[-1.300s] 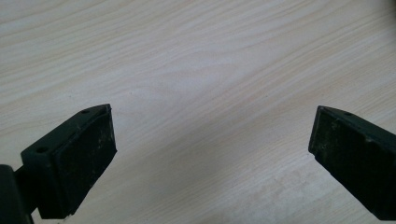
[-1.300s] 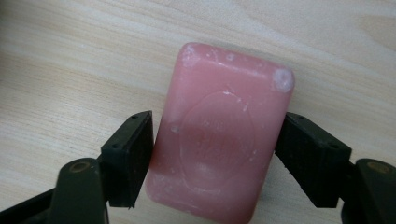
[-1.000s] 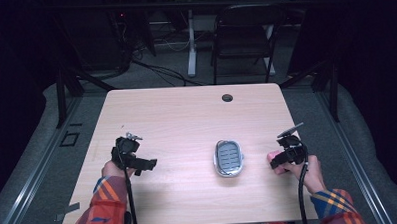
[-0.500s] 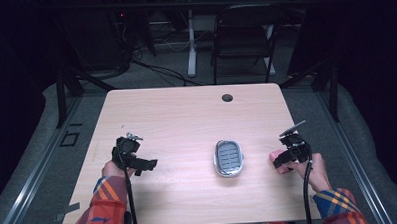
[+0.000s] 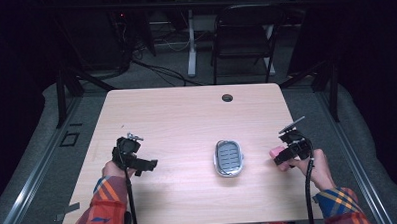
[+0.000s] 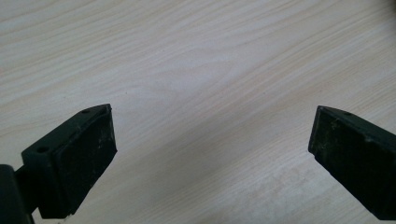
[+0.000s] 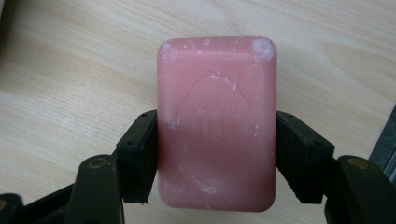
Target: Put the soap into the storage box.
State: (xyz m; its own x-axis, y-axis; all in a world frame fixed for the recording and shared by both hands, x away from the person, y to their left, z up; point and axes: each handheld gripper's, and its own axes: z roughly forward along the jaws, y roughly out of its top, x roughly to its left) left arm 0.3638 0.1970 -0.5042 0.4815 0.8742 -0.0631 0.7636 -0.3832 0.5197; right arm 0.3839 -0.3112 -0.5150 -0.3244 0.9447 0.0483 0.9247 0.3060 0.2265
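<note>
Since a second ago the right gripper (image 5: 284, 156) has been drawn slightly outward, its jaws clamped on the pink soap bar (image 7: 217, 123) beside the soap dish (image 5: 228, 157), where placement seemingly follows, while the left gripper (image 6: 210, 154) is held spread wide.

Left gripper (image 6: 212, 158) agape (right gripper (image 7: 217, 154) clamped)

A dark room is seen: grey carpet floor (image 5: 47, 147), a folding chair (image 5: 244, 35) and cables (image 5: 160, 68) behind the tabletop (image 5: 186, 112).
</note>
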